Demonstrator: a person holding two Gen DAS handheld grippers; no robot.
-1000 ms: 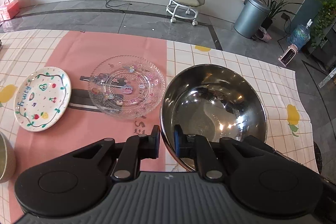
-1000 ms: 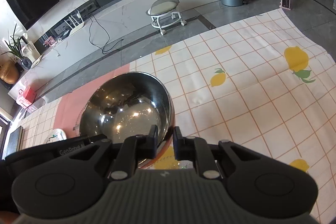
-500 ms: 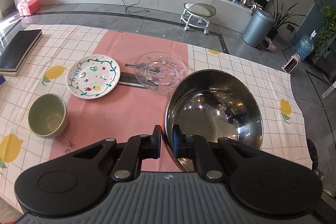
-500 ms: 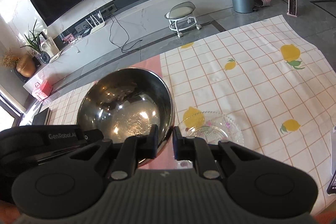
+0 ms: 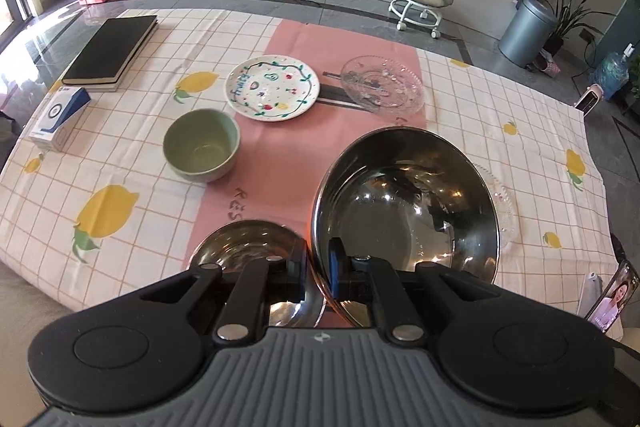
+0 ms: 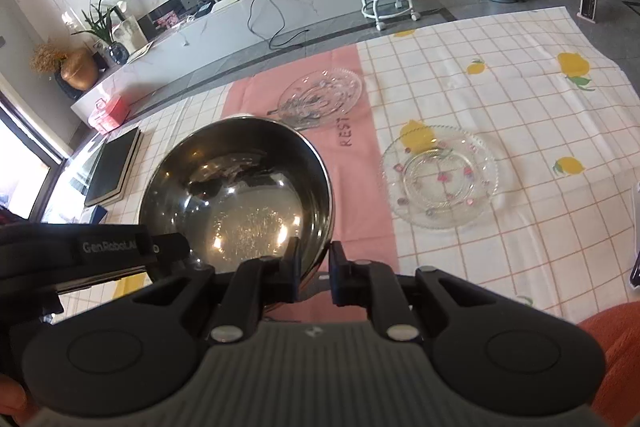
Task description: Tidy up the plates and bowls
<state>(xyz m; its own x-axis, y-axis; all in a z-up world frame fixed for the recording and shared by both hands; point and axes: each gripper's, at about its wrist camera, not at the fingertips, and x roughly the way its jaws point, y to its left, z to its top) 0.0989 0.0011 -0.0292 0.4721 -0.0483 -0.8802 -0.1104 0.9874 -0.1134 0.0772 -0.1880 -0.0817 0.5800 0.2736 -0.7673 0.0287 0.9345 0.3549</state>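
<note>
- the large steel bowl [image 5: 404, 203] sits low and right of centre in the left wrist view, its near rim pinched between the nearly closed fingers of the left gripper [image 5: 318, 267].
- in the right wrist view the same bowl fills the lower left of centre, and the right gripper [image 6: 314, 273] is clamped on its right-hand rim, jaws almost together.
- a smaller steel bowl [image 5: 248, 247] lies at lower centre of the left view, partly covered by the left gripper's finger.
- a glass plate [image 6: 440, 181] rests on the checked cloth at right centre of the right view; in the left view only its edge peeks out behind the large bowl.
- further up the left view: a green bowl [image 5: 202, 151] left of centre, a painted white plate [image 5: 272, 89] and a second glass plate [image 5: 382, 83] on the pink runner [image 5: 256, 163].
- a black book [image 5: 110, 51] and a blue-and-white box [image 5: 58, 117] lie at upper left.
- a phone [image 5: 612, 301] is cut off at the lower right edge.
</note>
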